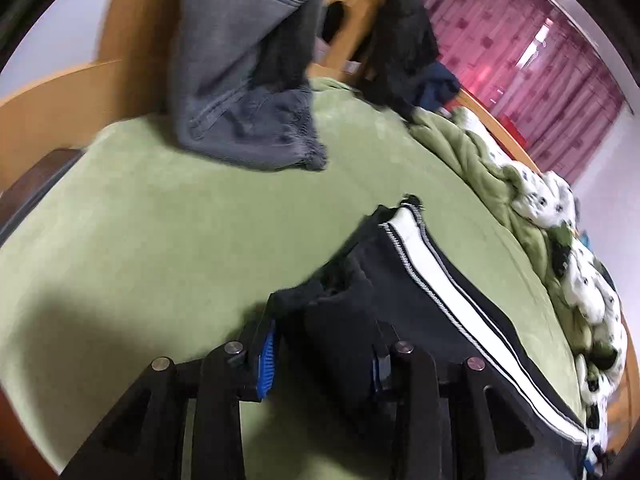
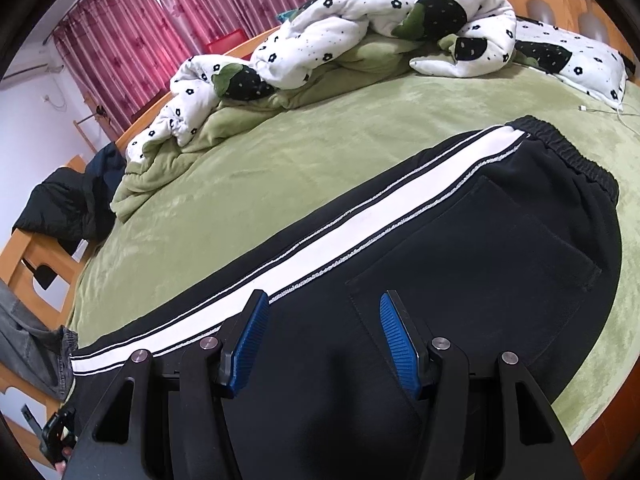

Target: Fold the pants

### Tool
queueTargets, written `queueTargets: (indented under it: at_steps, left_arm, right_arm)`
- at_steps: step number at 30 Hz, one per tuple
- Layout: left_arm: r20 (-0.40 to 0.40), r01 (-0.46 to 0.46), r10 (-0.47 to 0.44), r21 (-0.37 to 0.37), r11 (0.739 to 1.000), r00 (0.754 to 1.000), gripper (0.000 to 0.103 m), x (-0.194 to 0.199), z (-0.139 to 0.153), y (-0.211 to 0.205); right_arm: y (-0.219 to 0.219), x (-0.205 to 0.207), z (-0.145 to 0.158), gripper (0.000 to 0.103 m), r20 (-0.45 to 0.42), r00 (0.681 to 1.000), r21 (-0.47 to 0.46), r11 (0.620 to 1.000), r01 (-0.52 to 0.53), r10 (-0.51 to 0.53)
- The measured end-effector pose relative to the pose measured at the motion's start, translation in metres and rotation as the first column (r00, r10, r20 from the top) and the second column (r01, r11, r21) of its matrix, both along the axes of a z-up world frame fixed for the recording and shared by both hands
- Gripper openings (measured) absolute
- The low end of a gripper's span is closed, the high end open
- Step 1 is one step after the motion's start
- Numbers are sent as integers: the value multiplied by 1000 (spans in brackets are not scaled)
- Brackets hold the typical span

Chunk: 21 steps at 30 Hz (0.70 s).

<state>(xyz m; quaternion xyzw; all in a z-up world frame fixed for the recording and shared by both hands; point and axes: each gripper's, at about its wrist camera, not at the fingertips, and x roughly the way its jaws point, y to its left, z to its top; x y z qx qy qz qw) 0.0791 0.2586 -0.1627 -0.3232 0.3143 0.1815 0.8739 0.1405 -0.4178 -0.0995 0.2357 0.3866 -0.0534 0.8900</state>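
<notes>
Black pants (image 2: 460,248) with a white side stripe lie on the green bed sheet (image 2: 280,152), waistband at the far right. My right gripper (image 2: 320,320) is open just above the seat of the pants, near a back pocket, holding nothing. My left gripper (image 1: 324,344) has the pants' leg end (image 1: 352,304) bunched between its blue pads and lifted off the sheet (image 1: 160,220). The striped hem sticks up beyond the fingers.
Grey pants (image 1: 240,80) hang over the wooden footboard (image 1: 60,96) onto the sheet. A crumpled white and green duvet (image 2: 340,32) lies along the far side of the bed. Dark clothes (image 1: 404,40) hang on the frame. Pink curtains (image 2: 140,28) are behind.
</notes>
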Motion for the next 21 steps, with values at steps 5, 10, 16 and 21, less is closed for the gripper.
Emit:
queueTargets:
  at_steps: [5,10,16,21]
  left_arm:
    - [-111,35,-9,236,971,994,42,20,23,-3]
    - [-61,26,-11,258,966,998,51,22,51,11]
    - [-117,212,-190,222,952,975,51,70,60,-13]
    - [-174,287,-257,176,942,951,51,111,43,-33]
  right_arm:
    - [6,2,-4,57,-20,1000,-28,999,-21,21]
    - [15,9,-7,57,-40,997,-79,995,-61,58]
    - [47,44,-8,57,-91,968,-248,936,-251,235]
    - [70,90,-7,58,-83,900,-316,846,-431,427]
